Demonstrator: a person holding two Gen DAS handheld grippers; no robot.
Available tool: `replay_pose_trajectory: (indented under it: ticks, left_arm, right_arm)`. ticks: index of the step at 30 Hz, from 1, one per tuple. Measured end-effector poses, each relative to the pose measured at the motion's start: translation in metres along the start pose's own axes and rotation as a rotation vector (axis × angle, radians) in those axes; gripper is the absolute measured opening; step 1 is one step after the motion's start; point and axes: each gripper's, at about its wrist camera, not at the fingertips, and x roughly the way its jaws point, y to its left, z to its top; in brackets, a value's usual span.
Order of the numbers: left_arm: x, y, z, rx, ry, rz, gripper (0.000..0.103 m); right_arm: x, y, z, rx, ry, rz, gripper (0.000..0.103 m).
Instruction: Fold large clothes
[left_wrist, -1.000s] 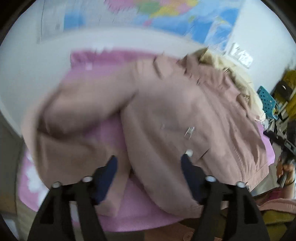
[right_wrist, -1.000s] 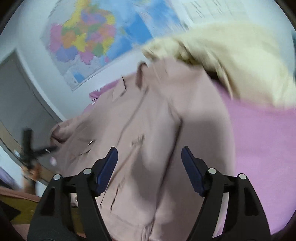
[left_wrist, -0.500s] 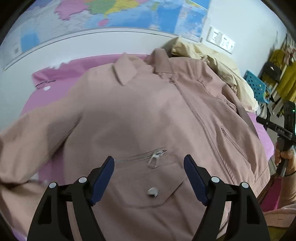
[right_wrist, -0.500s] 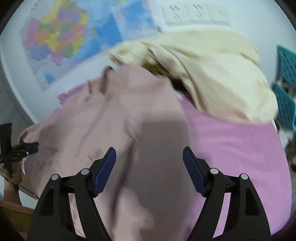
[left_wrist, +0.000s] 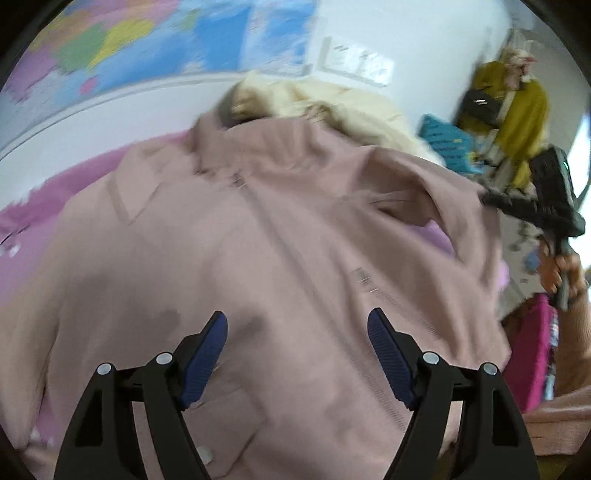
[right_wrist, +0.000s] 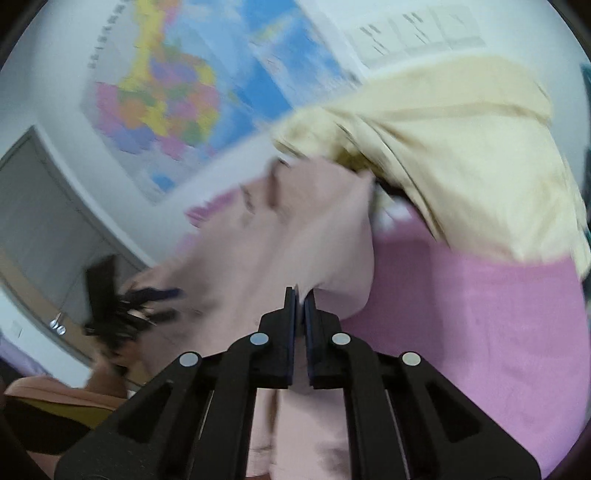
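A dusty-pink zip jacket (left_wrist: 280, 236) lies front up on a pink bedsheet (left_wrist: 33, 221). My left gripper (left_wrist: 297, 332) is open and hovers over the jacket's lower front. My right gripper (right_wrist: 300, 295) is shut on the jacket's right sleeve edge (right_wrist: 332, 258) and lifts it off the sheet (right_wrist: 461, 325). The right gripper also shows in the left wrist view (left_wrist: 524, 206) at the jacket's right side. The left gripper shows blurred in the right wrist view (right_wrist: 147, 299).
A cream garment (right_wrist: 443, 147) is heaped at the head of the bed, partly over the jacket's collar; it also shows in the left wrist view (left_wrist: 332, 103). A wall map (right_wrist: 177, 96) hangs behind. A teal crate (left_wrist: 443, 140) and yellow clothes (left_wrist: 517, 110) stand at right.
My right gripper has closed on the jacket's right sleeve and raised it. My left gripper has swung right over the jacket and stays open.
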Motion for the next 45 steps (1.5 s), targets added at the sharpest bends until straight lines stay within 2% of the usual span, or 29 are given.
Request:
replay_pose_trajectory:
  ticks: [2, 4, 6, 9, 14, 16, 17, 18, 19, 22, 24, 26, 28, 30, 32, 35, 37, 38, 39, 41, 42, 45]
  left_arm:
    - [-0.003, -0.012, 0.007, 0.028, -0.026, -0.103, 0.076]
    - [0.000, -0.030, 0.012, 0.076, -0.047, -0.246, 0.083]
    - [0.011, -0.047, 0.016, 0.104, -0.046, -0.340, 0.083]
    - [0.034, -0.073, 0.023, 0.145, -0.033, -0.417, 0.084]
    - [0.078, -0.090, 0.048, 0.091, -0.014, -0.486, 0.082]
    - [0.096, -0.093, 0.054, 0.049, 0.032, -0.578, 0.055]
    - [0.102, -0.095, 0.055, 0.042, 0.065, -0.627, 0.020]
    - [0.105, -0.099, 0.055, 0.044, 0.089, -0.644, 0.001]
    - [0.103, -0.100, 0.056, 0.046, 0.086, -0.642, 0.001]
    - [0.067, -0.097, 0.058, 0.105, -0.043, -0.577, 0.000]
    - [0.031, -0.077, 0.068, 0.086, -0.113, -0.557, 0.000]
    - [-0.002, -0.057, 0.073, 0.079, -0.179, -0.500, 0.000]
    - [-0.025, -0.039, 0.081, 0.075, -0.225, -0.411, 0.001]
    - [-0.040, -0.019, 0.088, 0.047, -0.250, -0.325, 0.000]
    - [-0.047, 0.006, 0.090, 0.009, -0.245, -0.303, 0.001]
    - [-0.038, 0.023, 0.079, -0.032, -0.210, -0.219, 0.003]
    - [-0.023, 0.032, 0.061, -0.060, -0.142, -0.234, 0.023]
    - [-0.012, 0.030, 0.052, -0.064, -0.094, -0.248, 0.035]
    - [0.001, 0.027, 0.042, -0.065, -0.048, -0.237, 0.042]
    - [0.018, 0.022, 0.029, -0.048, 0.014, -0.223, 0.043]
    - [0.023, 0.023, 0.025, -0.046, 0.031, -0.228, 0.049]
    - [0.041, 0.017, 0.014, -0.045, 0.079, -0.216, 0.062]
  right_arm:
    - [-0.006, 0.018, 0.015, -0.037, -0.013, 0.046, 0.005]
    - [-0.001, 0.034, 0.028, -0.062, -0.018, 0.084, 0.005]
    - [0.008, 0.039, 0.038, -0.066, -0.014, 0.117, 0.005]
    - [0.026, 0.043, 0.046, -0.059, -0.004, 0.145, 0.005]
    - [0.037, 0.036, 0.050, -0.016, -0.020, 0.169, 0.005]
    - [0.038, 0.033, 0.051, -0.003, -0.027, 0.165, 0.005]
    - [0.038, 0.031, 0.052, 0.004, -0.033, 0.157, 0.005]
    - [0.038, 0.028, 0.052, 0.011, -0.033, 0.152, 0.005]
    - [0.038, 0.027, 0.053, 0.012, -0.032, 0.147, 0.005]
    - [0.036, 0.027, 0.056, 0.004, -0.034, 0.148, 0.005]
    - [0.034, 0.029, 0.058, -0.010, -0.040, 0.163, 0.007]
    - [0.037, 0.034, 0.060, -0.024, -0.044, 0.191, 0.009]
    - [0.049, 0.038, 0.060, -0.034, -0.026, 0.215, 0.011]
    - [0.066, 0.040, 0.059, -0.049, 0.008, 0.190, 0.020]
    - [0.087, 0.035, 0.055, -0.035, 0.049, 0.166, 0.027]
    - [0.113, 0.026, 0.045, -0.030, 0.108, 0.122, 0.038]
    - [0.119, 0.017, 0.038, -0.001, 0.125, 0.116, 0.042]
    - [0.118, 0.013, 0.032, -0.002, 0.129, 0.094, 0.049]
    - [0.116, 0.013, 0.026, -0.016, 0.131, 0.072, 0.059]
    - [0.111, 0.020, 0.007, -0.081, 0.161, 0.041, 0.070]
    - [0.111, 0.024, -0.001, -0.110, 0.175, 0.021, 0.075]
    - [0.117, 0.047, -0.029, -0.246, 0.259, -0.043, 0.080]
